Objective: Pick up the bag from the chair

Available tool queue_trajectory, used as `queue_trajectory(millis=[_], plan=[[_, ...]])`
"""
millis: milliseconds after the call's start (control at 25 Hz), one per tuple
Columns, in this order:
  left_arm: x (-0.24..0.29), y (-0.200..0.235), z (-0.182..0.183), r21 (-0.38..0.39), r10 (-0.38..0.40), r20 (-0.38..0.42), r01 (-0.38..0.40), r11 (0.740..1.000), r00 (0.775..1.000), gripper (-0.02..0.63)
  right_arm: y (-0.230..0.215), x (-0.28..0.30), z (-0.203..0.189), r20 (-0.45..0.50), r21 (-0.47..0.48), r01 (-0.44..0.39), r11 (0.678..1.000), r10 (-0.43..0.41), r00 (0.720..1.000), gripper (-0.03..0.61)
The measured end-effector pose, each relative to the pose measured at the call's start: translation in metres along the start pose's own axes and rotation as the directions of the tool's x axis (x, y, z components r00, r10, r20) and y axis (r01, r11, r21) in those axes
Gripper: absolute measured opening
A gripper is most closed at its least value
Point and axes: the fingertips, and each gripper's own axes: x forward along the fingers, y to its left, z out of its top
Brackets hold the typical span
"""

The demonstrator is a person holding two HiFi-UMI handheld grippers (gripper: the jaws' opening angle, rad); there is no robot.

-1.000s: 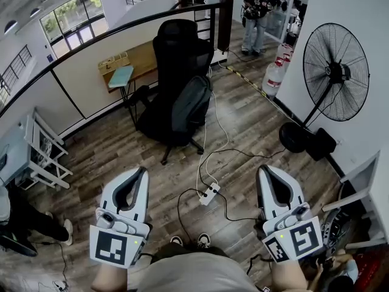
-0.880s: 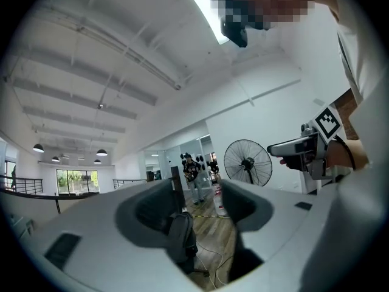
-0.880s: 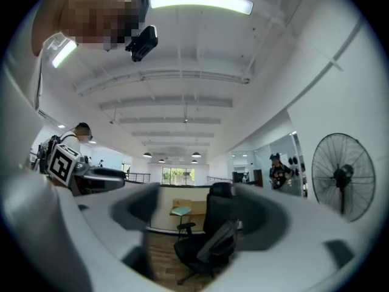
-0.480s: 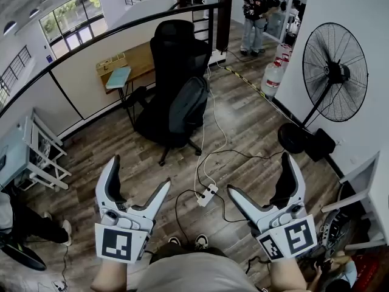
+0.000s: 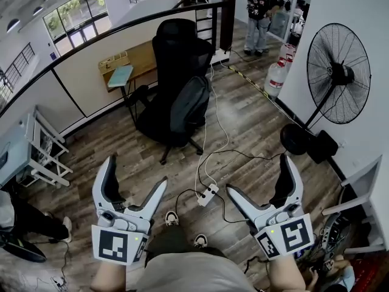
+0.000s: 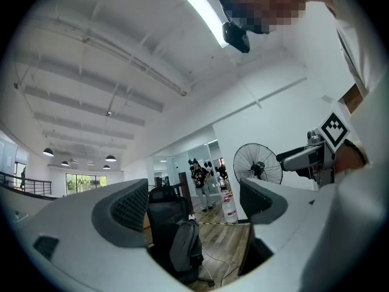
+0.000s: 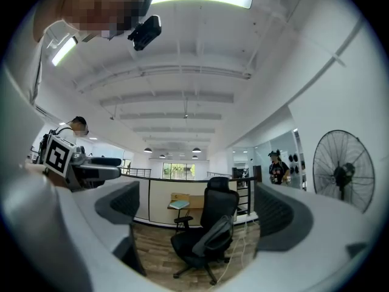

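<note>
A grey backpack leans upright on the seat of a black office chair across the wooden floor. The same bag shows small in the left gripper view, and the bag sits between the jaws in the right gripper view. My left gripper is held low at the bottom left, jaws spread wide, nothing in it. On the other side my right gripper is also open and empty. Both are far from the chair.
A power strip and loose cables lie on the floor between me and the chair. A large standing fan is at the right wall. A small desk stands by the railing, a person beyond it.
Both grippers went from shut to wide open. I have stepped slightly forward; a foot now shows ahead of me.
</note>
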Motion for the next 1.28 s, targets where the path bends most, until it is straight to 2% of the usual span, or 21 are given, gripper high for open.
queue_trajectory(millis=[200,400,640,1000,1280], plan=[[0.011,0.006,-0.015,0.017,0.001,-0.032,0.000,1.000,0.999,0.448,-0.003,0.014,-0.008,-0.006,0.024,-0.007,1.000,0.007,1.000,0.597],[0.029,0.019,-0.027,0.016,-0.004,-0.036,0.005,1.000,0.999,0.448,-0.013,0.035,-0.011,-0.003,0.003,0.008,1.000,-0.008,1.000,0.594],[0.057,0.051,-0.039,0.017,0.001,-0.037,0.000,1.000,0.999,0.448,-0.022,0.078,-0.011,0.001,-0.009,0.026,1.000,-0.026,1.000,0.592],[0.123,0.133,-0.077,-0.003,0.003,-0.061,-0.003,1.000,0.998,0.448,-0.011,0.189,-0.030,-0.053,-0.020,0.006,1.000,-0.007,0.999,0.591],[0.191,0.228,-0.107,-0.017,-0.032,-0.079,0.031,0.999,0.996,0.448,-0.002,0.301,-0.030,-0.066,-0.023,0.058,0.998,-0.060,0.996,0.591]])
